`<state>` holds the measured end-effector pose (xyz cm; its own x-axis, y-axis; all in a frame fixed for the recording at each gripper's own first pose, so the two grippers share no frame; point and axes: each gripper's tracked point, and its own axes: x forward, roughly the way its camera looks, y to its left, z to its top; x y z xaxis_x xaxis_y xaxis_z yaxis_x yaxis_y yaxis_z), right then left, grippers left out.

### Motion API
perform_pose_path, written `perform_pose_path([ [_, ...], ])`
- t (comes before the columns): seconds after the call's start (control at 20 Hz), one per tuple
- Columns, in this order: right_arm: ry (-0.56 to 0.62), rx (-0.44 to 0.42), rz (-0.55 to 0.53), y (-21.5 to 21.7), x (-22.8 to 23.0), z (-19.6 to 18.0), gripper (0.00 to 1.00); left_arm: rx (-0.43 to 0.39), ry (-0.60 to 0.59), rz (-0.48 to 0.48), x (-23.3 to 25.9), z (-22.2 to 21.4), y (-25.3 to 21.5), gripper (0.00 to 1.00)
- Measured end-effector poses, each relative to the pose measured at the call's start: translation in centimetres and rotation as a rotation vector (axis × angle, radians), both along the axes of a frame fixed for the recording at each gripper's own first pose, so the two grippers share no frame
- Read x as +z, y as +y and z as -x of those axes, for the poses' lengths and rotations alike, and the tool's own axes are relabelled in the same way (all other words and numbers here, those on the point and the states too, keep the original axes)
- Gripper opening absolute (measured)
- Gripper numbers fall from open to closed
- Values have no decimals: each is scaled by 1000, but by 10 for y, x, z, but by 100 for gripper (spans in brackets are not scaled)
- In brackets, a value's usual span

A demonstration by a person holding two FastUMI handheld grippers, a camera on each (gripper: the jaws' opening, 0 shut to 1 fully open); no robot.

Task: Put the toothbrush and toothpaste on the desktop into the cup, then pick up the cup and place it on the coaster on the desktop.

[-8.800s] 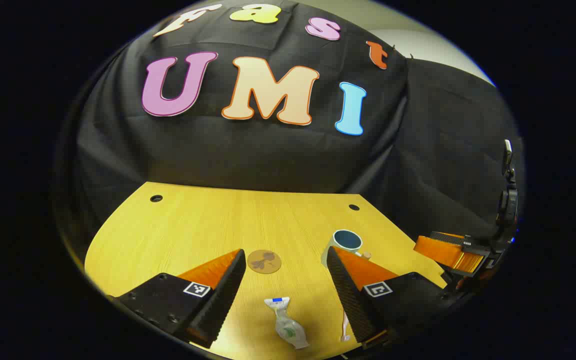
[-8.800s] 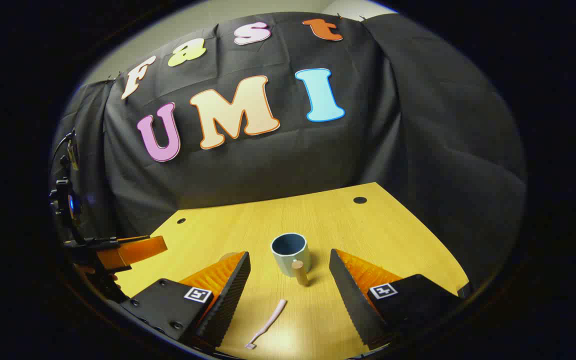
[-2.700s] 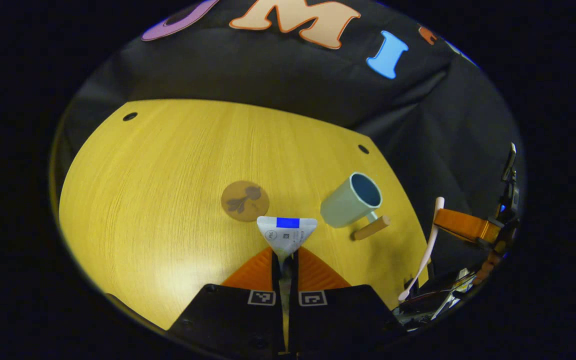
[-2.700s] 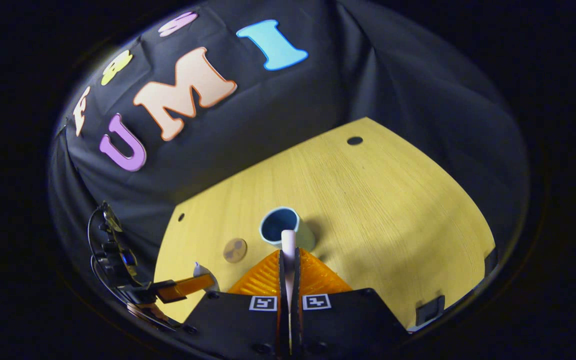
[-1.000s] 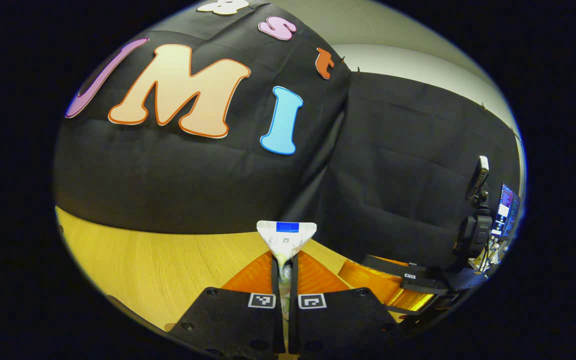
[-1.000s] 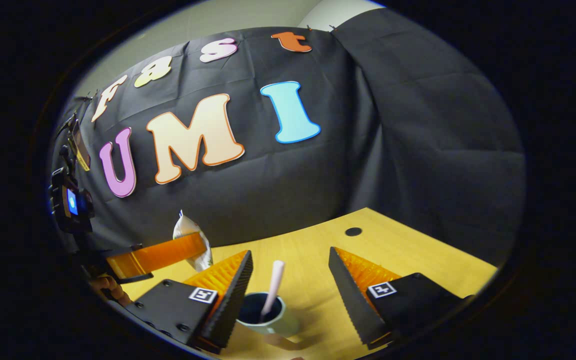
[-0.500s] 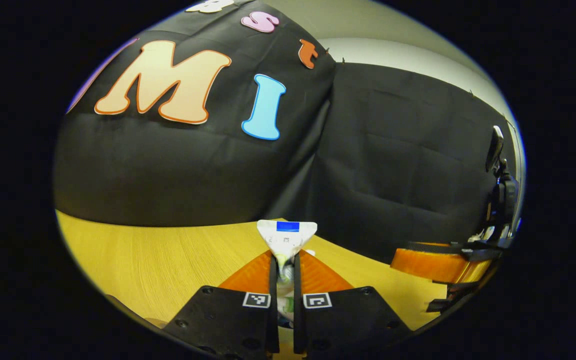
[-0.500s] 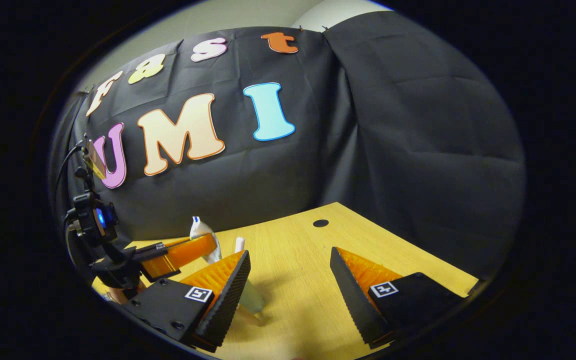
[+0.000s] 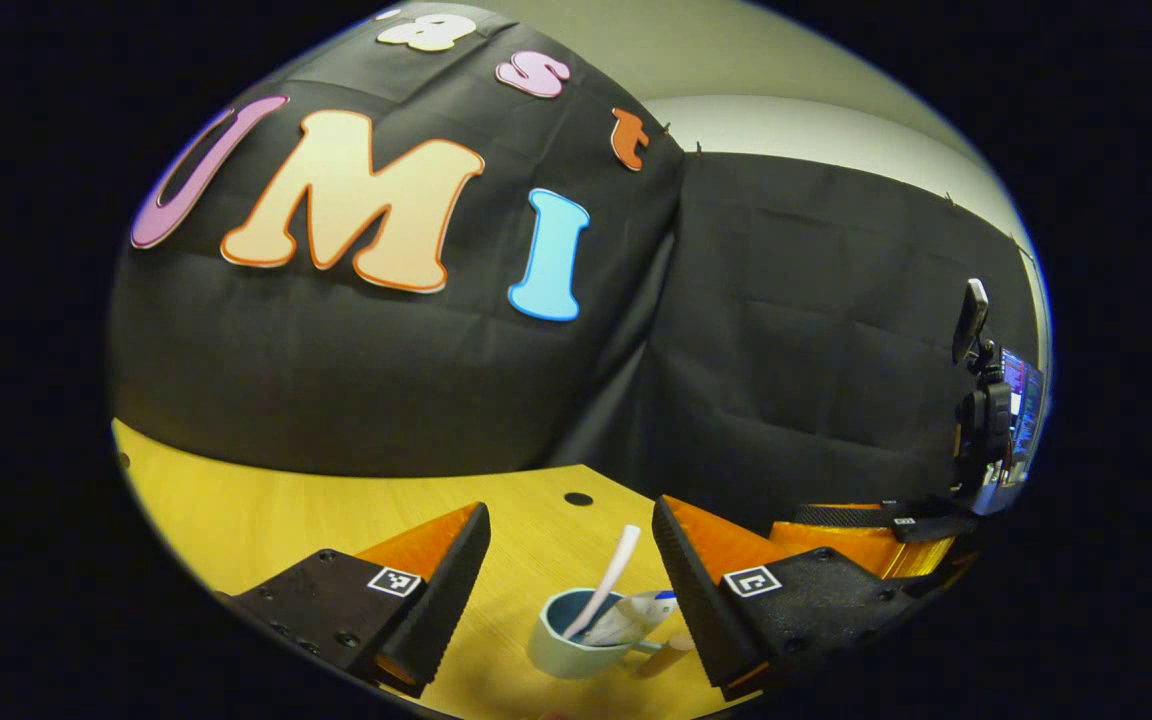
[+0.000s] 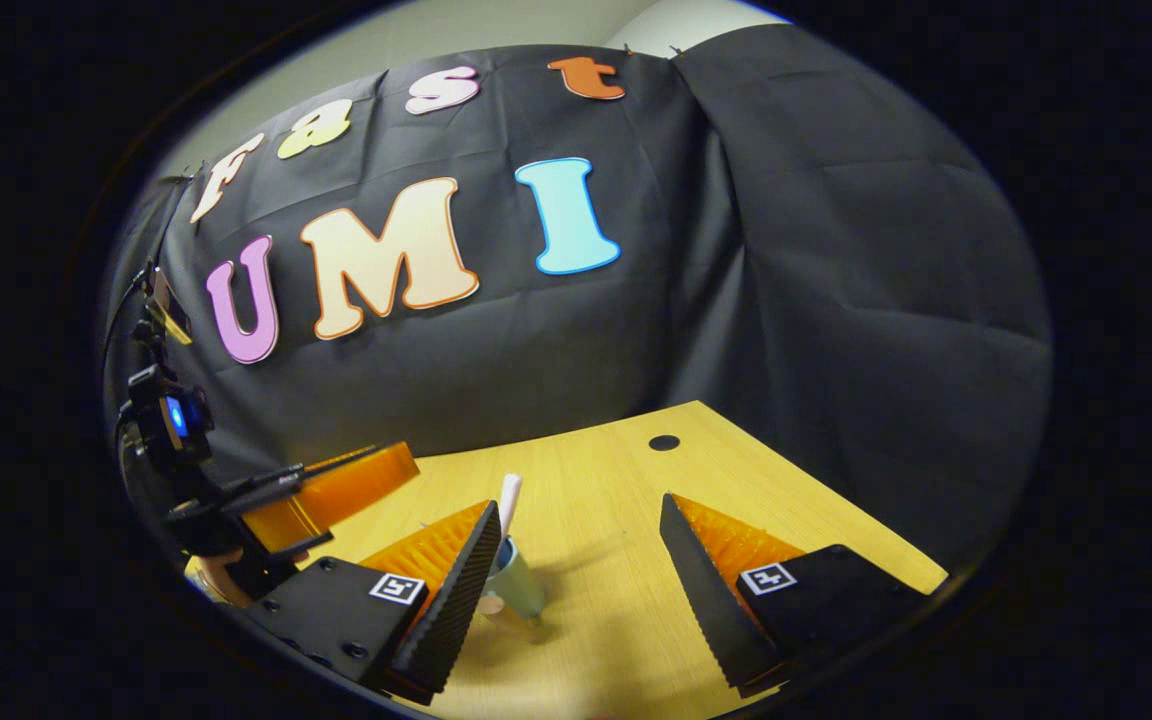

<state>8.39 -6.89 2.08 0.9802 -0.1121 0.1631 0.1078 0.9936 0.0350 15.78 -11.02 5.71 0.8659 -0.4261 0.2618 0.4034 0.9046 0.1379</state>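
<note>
Black cloth hangs behind a yellow wood-grain desk [image 9: 236, 510] with a small round hole near its far edge. On it stands the pale blue-green ceramic cup [image 9: 576, 645], upright, its wooden peg handle [image 9: 671, 642] pointing toward the near edge. Inside lean the white plastic toothbrush [image 9: 606, 580], handle sticking up past the rim, and the white toothpaste tube [image 9: 636, 618], its blue-marked end resting on the rim.

Directly above the cup hangs the left gripper [image 9: 571, 590], fingers spread wide and holding nothing. In the right gripper view, the right gripper [image 10: 581, 580] also has its fingers apart and empty, with the cup [image 10: 516, 585] just beside its left finger.

Half a second ago the left fingers were clamped on the tube; now they have let go and it sits in the cup.

Filling looks finished, so the step in hand is likely the cup pickup. That calls for closing on the handle or wall and keeping the cup level so the leaning contents stay in.
</note>
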Motion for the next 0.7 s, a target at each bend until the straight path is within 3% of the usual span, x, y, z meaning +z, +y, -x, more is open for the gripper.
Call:
perform_pose_path([
  [0.3,125,132,39,40,-15,-12,98,155,-31,-11,24,33,59,93],
  [0.35,157,156,43,47,-22,-14,94,184,-18,-15,23,39,68,93],
  [0.4,184,173,53,51,-29,-17,98,208,-5,-17,20,44,76,93],
  [0.55,266,210,88,65,-48,-26,94,275,29,-18,14,63,95,93],
  [0.6,298,222,94,68,-55,-31,98,286,40,-10,11,69,99,93],
  [0.7,381,229,105,69,-74,-41,98,308,71,8,2,81,107,93],
])
